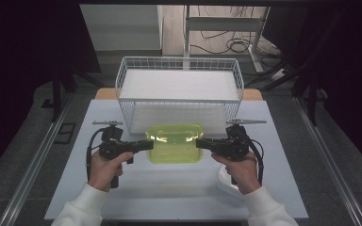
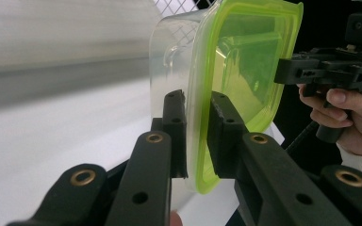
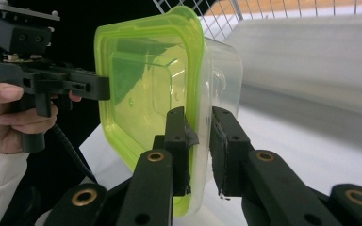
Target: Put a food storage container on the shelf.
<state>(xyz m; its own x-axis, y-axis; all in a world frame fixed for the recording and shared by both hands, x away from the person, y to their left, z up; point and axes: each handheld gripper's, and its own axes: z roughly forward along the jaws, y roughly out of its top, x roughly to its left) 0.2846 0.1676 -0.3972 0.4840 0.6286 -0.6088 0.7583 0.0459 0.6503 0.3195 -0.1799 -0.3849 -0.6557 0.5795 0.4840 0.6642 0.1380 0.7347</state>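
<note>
Seemingly level, container (image 1: 175, 143) lengthwise between tools.

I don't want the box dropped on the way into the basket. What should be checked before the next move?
1. Left gripper clamps the rim of the clear plastic box with the green lid: ok.
2. Right gripper clamps the opposite rim: ok.
3. Lid seated all around the box: cannot tell.
4. Box level between the grippers in the high view: ok.
5. White wire basket directly behind the box, top open: ok.
6. White foam pad inside the basket free of other things: ok.
</note>
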